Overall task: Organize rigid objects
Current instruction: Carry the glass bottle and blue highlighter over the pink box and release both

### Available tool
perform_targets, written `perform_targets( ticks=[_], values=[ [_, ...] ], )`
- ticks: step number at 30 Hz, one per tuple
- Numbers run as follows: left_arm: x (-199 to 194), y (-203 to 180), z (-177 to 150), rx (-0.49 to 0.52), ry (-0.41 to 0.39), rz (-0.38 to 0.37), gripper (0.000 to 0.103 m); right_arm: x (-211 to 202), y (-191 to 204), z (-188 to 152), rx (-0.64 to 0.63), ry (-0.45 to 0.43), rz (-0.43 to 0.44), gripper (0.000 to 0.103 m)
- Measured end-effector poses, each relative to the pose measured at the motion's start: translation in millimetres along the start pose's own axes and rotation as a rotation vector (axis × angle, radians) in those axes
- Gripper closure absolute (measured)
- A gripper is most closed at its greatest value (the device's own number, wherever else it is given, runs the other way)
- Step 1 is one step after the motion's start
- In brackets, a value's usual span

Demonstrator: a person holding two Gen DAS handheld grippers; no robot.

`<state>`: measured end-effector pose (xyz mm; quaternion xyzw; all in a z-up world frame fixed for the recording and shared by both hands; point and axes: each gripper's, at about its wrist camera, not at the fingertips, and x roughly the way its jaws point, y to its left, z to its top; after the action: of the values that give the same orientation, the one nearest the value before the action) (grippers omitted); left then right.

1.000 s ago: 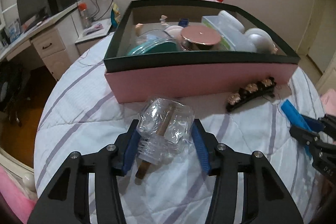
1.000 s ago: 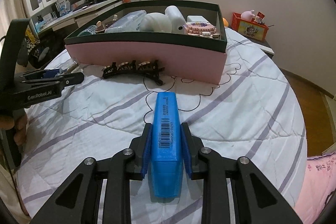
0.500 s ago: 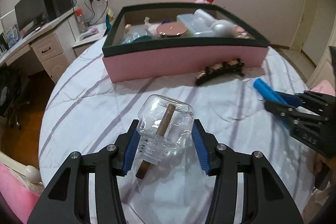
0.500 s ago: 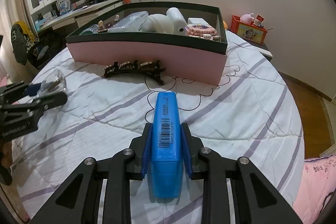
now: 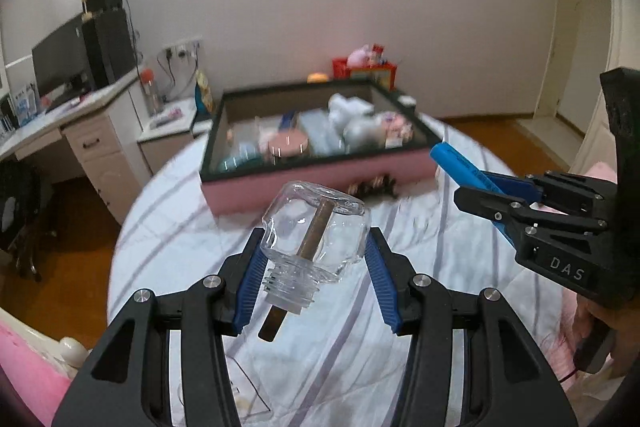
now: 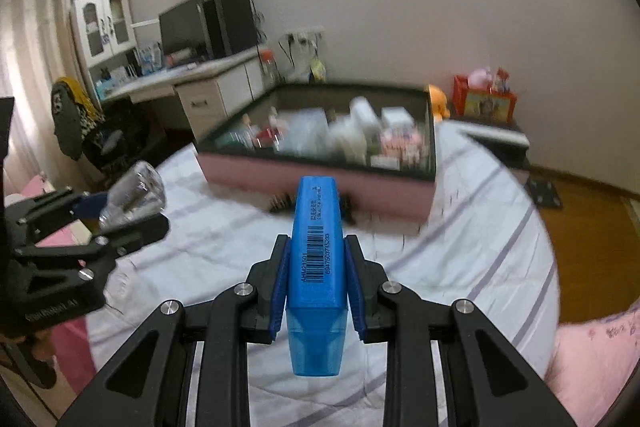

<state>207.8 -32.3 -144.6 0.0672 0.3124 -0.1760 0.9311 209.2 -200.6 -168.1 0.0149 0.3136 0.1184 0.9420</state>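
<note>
My left gripper is shut on a clear glass jar with a brown stick inside it, held in the air above the striped bedspread. My right gripper is shut on a blue plastic case with a barcode, also lifted off the bed. Each gripper shows in the other's view: the right gripper with the blue case at the right, the left gripper with the jar at the left. Beyond both stands the pink storage box with a dark rim, holding several items.
A dark hair clip lies on the bed against the box's front wall. A desk with drawers and a monitor stands at the left. A red toy basket sits behind the box, wooden floor to the right. A pink pillow lies at the right.
Both grippers have risen and drawn back from the box, which now looks smaller and farther off. The jar and the blue case stay gripped. The two grippers have come closer together.
</note>
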Motion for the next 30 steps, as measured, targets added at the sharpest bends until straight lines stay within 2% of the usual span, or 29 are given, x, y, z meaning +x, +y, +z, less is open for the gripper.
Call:
perform_targets(
  ticks=[8,14,19,23,30],
  values=[
    [-19.7,2.2,46.7,0.024,-0.117,0.032,0.053,-21.8,7.5,46.1,-0.065,-0.109,0.005,0.076],
    [-9.7,9.6,73.2,0.057,-0.14,0.04,0.053,-14.1,8.0,73.3,-0.097,-0.135,0.007,0.076],
    [20.4,25.5,94.9,0.055,-0.111,0.042,0.053,9.0,3.2,89.8,-0.11,-0.112,0.007,0.076],
    [55.2,38.3,113.5,0.061,-0.076,0.051,0.054,42.7,-1.2,105.2,-0.121,-0.066,0.015,0.076],
    [138.7,57.0,129.4,0.052,0.047,0.027,0.054,107.1,-15.2,127.5,-0.128,0.03,0.015,0.076]
  ],
)
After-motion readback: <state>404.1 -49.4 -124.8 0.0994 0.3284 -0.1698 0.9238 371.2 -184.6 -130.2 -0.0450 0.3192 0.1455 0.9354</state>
